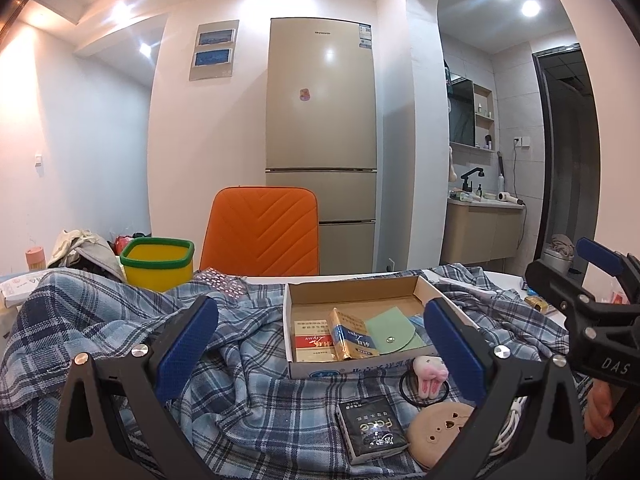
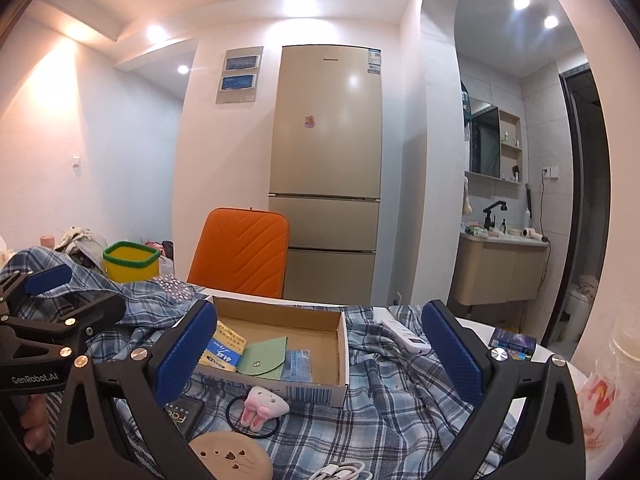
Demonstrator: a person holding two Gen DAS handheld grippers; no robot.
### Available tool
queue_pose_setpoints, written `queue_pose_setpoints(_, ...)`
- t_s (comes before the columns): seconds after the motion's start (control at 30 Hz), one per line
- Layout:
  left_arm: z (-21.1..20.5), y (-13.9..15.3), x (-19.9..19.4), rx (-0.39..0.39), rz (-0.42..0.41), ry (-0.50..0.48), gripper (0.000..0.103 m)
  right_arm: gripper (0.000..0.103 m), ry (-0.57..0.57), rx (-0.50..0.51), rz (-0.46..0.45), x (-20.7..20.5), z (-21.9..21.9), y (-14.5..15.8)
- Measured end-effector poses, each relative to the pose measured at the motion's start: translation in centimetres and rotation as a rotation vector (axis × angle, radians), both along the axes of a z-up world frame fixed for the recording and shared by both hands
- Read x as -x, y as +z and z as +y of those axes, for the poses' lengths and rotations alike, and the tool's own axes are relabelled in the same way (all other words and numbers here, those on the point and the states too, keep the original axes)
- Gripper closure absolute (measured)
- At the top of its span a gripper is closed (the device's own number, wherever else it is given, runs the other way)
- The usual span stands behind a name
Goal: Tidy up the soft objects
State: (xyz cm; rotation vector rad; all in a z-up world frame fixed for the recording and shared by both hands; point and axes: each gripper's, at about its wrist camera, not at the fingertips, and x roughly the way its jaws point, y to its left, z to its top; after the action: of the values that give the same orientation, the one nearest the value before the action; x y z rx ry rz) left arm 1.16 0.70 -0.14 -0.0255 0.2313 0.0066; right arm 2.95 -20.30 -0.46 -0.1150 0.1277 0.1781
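Right wrist view shows the right gripper (image 2: 316, 356) spread wide and holding nothing, hovering above the plaid cloth (image 2: 392, 412) that covers the counter; the left gripper (image 1: 320, 344) is likewise released and empty. The soft things lie just in front of the cardboard box (image 2: 342, 344): a small plush bunny charm (image 2: 266, 404) on a black hair tie (image 2: 232, 416), and a round tan pad (image 2: 228, 456) nearer the camera; a green felt pouch (image 2: 266, 358) already sits inside the box. The charm looks feather-light and squashy, so it should compress rather than slip; pinching its plump body seems safer than the thin ears or the elastic, which would stretch and dangle; the cloth beneath is loose and could bunch up into the grip.
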Motion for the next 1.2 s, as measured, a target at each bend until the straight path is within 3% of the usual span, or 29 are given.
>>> queue_pose_setpoints(0.67, -0.7, -0.1, -0.2, -0.029, 0.023, -0.014, 0.0, 0.0, 0.005, -0.042, 0.056, -1.2, -0.9, -0.3)
queue_pose_setpoints(0.87, 0.0, -0.2, -0.6, 0.0, 0.046, -0.005, 0.0, 0.0, 0.034, -0.053, 0.143, -2.9, -1.1, -0.5)
queue_pose_setpoints(1.03, 0.3, -0.5, -1.2, 0.009, 0.092, -0.007, 0.0, 0.0, -0.008, -0.023, 0.188, -3.9, -0.4, -0.3)
queue_pose_setpoints(1.2, 1.5, -0.8, -2.0, 0.044, 0.142, 0.032, 0.0, 0.0, -0.034, -0.02, 0.306, -5.8, 0.2, 0.1)
